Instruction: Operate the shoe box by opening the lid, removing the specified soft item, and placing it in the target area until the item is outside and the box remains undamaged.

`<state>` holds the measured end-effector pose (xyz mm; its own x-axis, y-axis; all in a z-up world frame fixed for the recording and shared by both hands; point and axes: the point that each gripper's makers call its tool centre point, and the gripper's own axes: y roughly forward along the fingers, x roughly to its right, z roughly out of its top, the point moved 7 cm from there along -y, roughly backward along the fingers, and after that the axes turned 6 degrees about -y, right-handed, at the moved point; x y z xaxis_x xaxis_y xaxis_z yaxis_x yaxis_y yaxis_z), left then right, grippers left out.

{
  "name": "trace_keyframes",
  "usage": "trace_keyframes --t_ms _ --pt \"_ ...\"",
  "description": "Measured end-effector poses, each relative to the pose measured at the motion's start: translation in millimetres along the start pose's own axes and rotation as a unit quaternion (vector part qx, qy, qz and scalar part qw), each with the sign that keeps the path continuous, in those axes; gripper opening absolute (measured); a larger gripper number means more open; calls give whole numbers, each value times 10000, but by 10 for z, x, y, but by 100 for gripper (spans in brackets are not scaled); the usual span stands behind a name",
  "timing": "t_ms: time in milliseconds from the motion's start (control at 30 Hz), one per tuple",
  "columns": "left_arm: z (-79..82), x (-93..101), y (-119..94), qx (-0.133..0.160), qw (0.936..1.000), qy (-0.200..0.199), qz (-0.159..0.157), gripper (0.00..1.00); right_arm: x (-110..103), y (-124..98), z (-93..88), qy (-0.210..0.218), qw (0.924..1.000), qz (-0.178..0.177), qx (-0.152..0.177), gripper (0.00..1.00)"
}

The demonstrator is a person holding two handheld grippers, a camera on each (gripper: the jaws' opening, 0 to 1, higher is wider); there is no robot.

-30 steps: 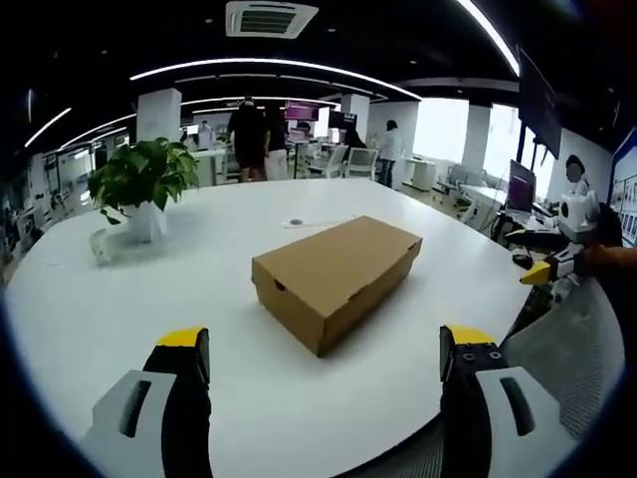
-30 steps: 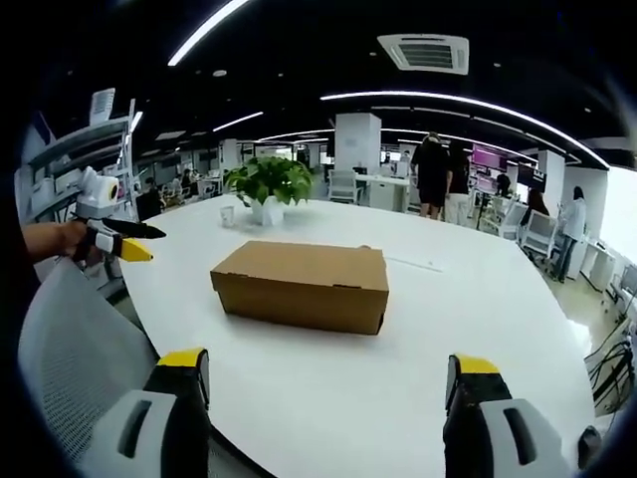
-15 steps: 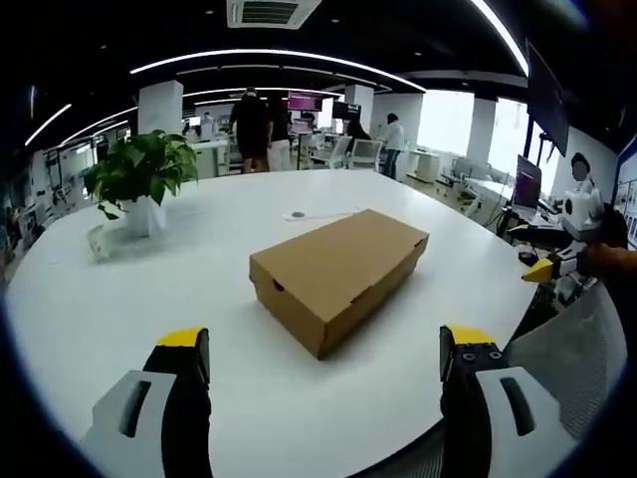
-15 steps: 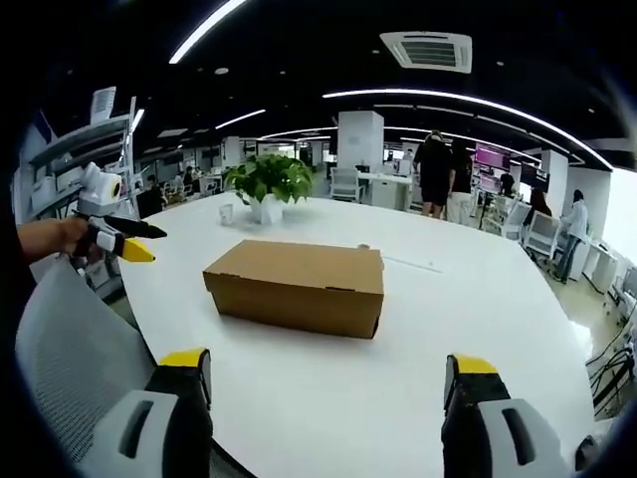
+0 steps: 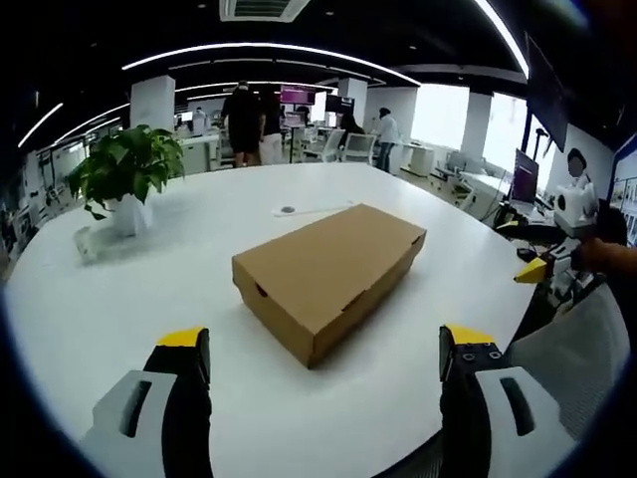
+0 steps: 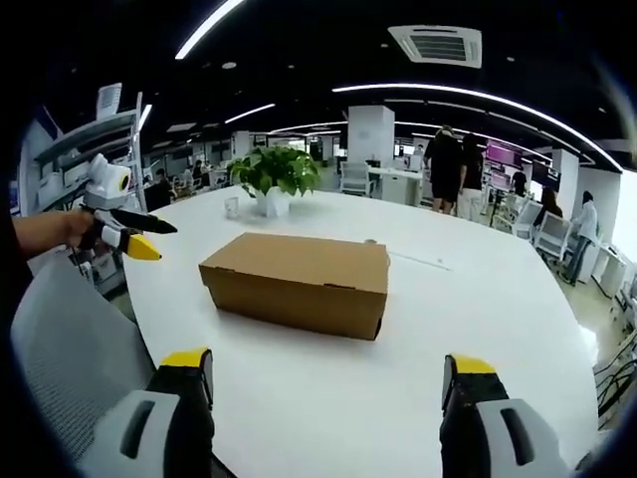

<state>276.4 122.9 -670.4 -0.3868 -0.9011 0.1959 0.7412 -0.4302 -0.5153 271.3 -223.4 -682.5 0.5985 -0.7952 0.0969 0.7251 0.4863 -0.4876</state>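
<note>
A plain brown cardboard shoe box (image 5: pixel 323 274) lies with its lid down on the round white table (image 5: pixel 179 299), just beyond my left gripper (image 5: pixel 324 354), which is open and holds nothing. The right gripper view has the same shoe box (image 6: pixel 296 282) ahead of my right gripper (image 6: pixel 328 370), also open with nothing between the jaws. The right gripper (image 5: pixel 537 267) appears at the right edge of the left gripper view, and the left gripper (image 6: pixel 129 237) appears at the left of the right gripper view, held in a hand beside the table.
A potted green plant (image 5: pixel 124 179) stands at the far left of the table, with a small glass (image 5: pixel 88 244) beside it. A small round thing on a white strip (image 5: pixel 294 210) lies behind the box. A grey mesh chair back (image 6: pixel 70 349) is near the table edge. People stand in the office behind.
Both views have moved closer to the box, which now looks larger and nearer to the jaws. The box itself has not moved and both grippers stay open.
</note>
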Motion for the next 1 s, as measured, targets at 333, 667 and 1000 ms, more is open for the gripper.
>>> trace_keyframes --t_ms 333,667,1000 --pt "-17 48 181 -116 9999 15 -116 98 164 177 48 -116 9999 48 56 95" --pt "-3 48 386 -200 9996 -69 -191 95 278 375 86 -334 9990 227 168 93" --pt "-55 -9 550 -332 9993 -131 -148 92 321 611 132 -511 9971 548 165 89"
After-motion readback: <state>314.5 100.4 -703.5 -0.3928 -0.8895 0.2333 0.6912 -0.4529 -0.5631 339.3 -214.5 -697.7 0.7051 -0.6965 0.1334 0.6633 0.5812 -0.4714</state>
